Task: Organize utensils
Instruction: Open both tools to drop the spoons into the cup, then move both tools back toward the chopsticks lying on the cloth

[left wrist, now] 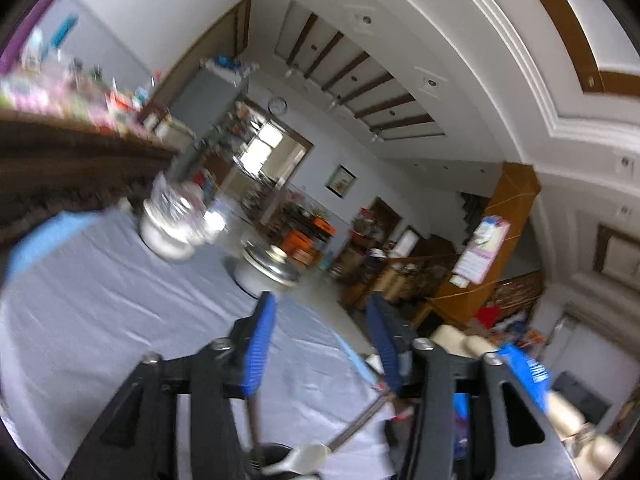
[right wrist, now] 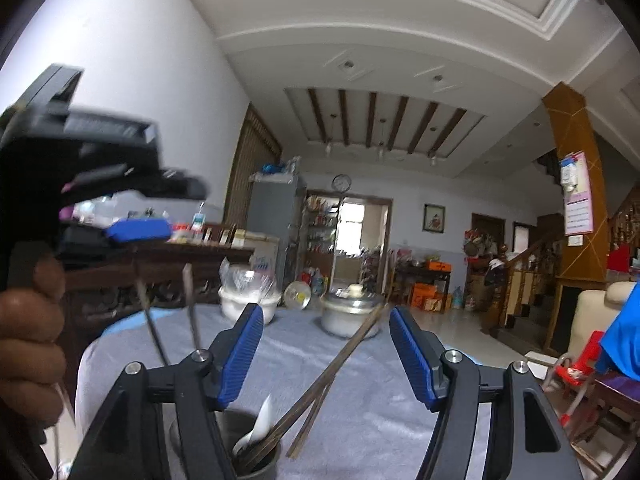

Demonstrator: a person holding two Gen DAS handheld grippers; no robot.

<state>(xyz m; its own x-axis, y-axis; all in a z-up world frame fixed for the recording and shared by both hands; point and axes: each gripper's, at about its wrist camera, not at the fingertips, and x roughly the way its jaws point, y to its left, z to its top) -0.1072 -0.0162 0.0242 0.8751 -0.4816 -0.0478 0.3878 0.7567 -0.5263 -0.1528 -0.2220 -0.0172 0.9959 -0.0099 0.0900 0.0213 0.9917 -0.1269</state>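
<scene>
right wrist view: both grippers open above the utensil cup

right wrist view looks level across a table (right wrist: 400, 400) under a grey-blue cloth. the right gripper (right wrist: 326, 320) points level, its blue pads spread wide with nothing pressed between them. below and in front of it stands a dark utensil cup (right wrist: 262, 466), cut off by the lower edge, holding a white spoon (right wrist: 260, 420) and a pair of chopsticks (right wrist: 320, 380) that lean up to the right through the gap between the jaws without touching the pads.

at the left edge a hand (right wrist: 28, 344) grips the left gripper (right wrist: 132, 216), seen side-on and blurred. two thin metal handles (right wrist: 192, 312) rise beneath it; their lower ends are hidden behind the right gripper's frame.

left wrist view is tilted and smeared by motion. the left gripper (left wrist: 320, 312) has its pads apart and empty. the cup (left wrist: 276, 456) sits at the bottom edge, mostly hidden by the frame, with the spoon (left wrist: 304, 456) showing.

further back on the table stand a white pot with a metal lid (right wrist: 350, 308) and a white bowl under clear plastic (right wrist: 248, 300). a dark carved sideboard (right wrist: 152, 272) runs behind.
</scene>
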